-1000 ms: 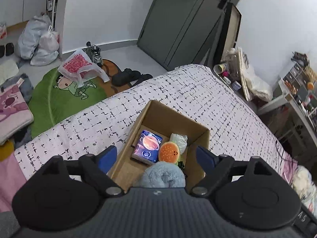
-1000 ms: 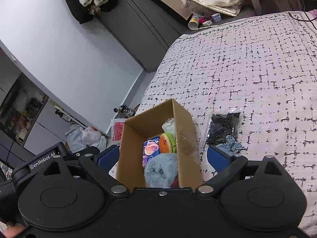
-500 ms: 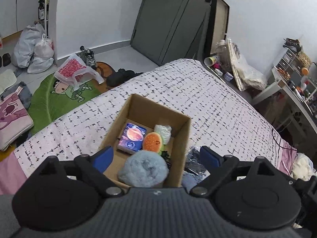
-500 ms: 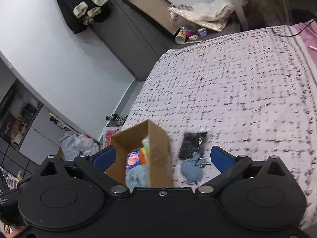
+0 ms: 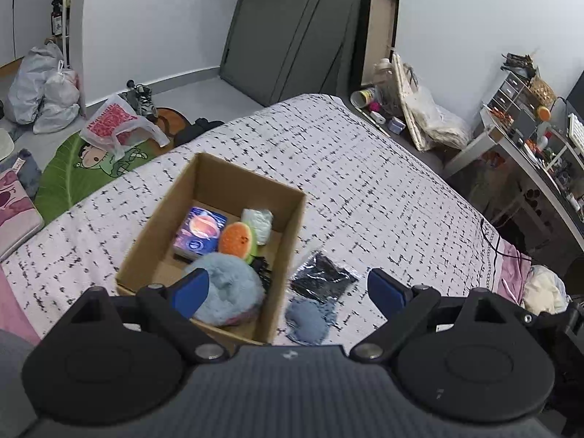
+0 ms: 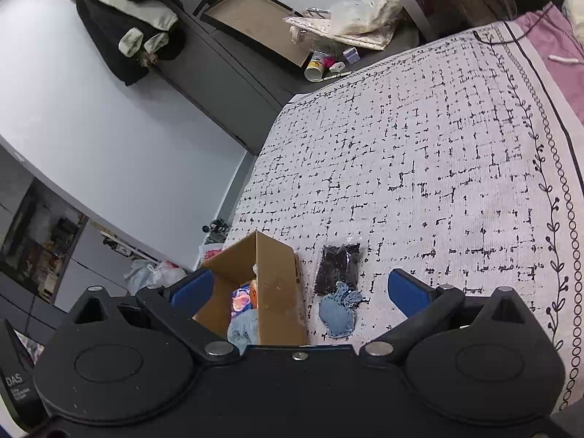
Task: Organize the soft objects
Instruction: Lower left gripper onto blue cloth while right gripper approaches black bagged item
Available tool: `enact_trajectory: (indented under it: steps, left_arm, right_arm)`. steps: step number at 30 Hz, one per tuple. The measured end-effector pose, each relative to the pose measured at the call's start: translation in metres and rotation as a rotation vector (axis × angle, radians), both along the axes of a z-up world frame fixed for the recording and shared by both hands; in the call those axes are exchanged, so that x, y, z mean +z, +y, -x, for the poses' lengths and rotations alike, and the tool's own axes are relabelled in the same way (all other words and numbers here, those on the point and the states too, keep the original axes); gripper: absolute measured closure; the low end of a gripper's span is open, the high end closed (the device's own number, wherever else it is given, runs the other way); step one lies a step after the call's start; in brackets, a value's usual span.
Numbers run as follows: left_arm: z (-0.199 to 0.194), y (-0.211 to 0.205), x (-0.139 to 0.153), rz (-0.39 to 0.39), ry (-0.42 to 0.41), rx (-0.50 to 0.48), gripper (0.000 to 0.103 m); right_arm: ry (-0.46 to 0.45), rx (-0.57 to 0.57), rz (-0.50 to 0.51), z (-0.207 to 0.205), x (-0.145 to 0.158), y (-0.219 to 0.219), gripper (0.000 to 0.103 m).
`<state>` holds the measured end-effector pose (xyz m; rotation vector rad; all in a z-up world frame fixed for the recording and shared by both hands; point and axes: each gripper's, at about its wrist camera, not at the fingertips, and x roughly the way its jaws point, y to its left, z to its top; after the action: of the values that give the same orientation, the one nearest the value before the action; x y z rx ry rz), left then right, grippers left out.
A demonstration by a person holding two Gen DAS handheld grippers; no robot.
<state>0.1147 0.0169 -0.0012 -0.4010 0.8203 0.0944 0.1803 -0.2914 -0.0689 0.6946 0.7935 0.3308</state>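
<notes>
1. My left gripper point(image 5: 288, 286) hangs above the bed with its jaws released and spread wide, and nothing sits between them. Its jaws have just been opening further. The blue left pad shows over the near corner of the cardboard box point(image 5: 288, 226).
2. The box stands open on the patterned bedspread point(image 5: 383, 189), to the left of centre in my left view. Inside it I count 4 soft things: a fluffy blue plush point(image 5: 226, 288) nearest me, a watermelon-slice plush point(image 5: 238, 238) behind it, a purple packet point(image 5: 200, 231) on its left, and a pale wrapped bundle point(image 5: 258, 221) against the far right wall.
3. Just beside the box's right wall, on the bedspread, lies a clear bag of dark items point(image 5: 321, 279), and touching its near end a small blue knitted piece point(image 5: 310, 319). Both are outside the box.
4. My right gripper point(image 6: 299, 290) is also released, jaws as wide as they go and empty. They too have just been opening. In its view the box is at lower left, and the dark bag and knitted piece lie between the 2 blue pads, down on the bedspread.
</notes>
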Motion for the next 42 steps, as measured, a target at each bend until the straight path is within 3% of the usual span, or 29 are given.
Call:
enact_trajectory:
  steps: [5,10,15,22,24,29,37,42]
  left_arm:
    - [-0.002,-0.016,-0.006,-0.006,-0.023,-0.002,0.011]
    - [-0.009,-0.033,-0.017,0.025,0.004,-0.011,0.014]
    - [-0.017,-0.051,-0.029,0.024,0.029,-0.031,0.016]
    - [-0.029,-0.068,-0.053,0.035,0.077,-0.009,0.029]
    - [-0.032,-0.07,-0.059,0.041,0.093,-0.001,0.032]
    - [-0.041,-0.079,-0.078,0.047,0.132,0.002,0.046]
    - [-0.051,-0.092,-0.104,-0.032,0.189,0.011,0.047]
    - [-0.06,-0.092,-0.12,-0.03,0.219,0.013,0.049]
  right_arm:
    - [0.011,-0.018,-0.013,-0.006,-0.011,-0.008,0.0]
    - [0.065,-0.022,-0.065,-0.016,-0.033,-0.013,0.003]
    - [0.103,-0.011,-0.111,-0.023,-0.047,-0.014,0.014]
    - [0.111,-0.016,-0.113,-0.028,-0.052,-0.018,0.017]
    - [0.118,-0.011,-0.123,-0.031,-0.055,-0.018,0.026]
    - [0.149,-0.014,-0.16,-0.041,-0.066,-0.02,0.033]
    - [0.162,-0.014,-0.137,-0.05,-0.075,-0.017,0.036]
    - [0.185,-0.002,-0.126,-0.058,-0.084,-0.013,0.046]
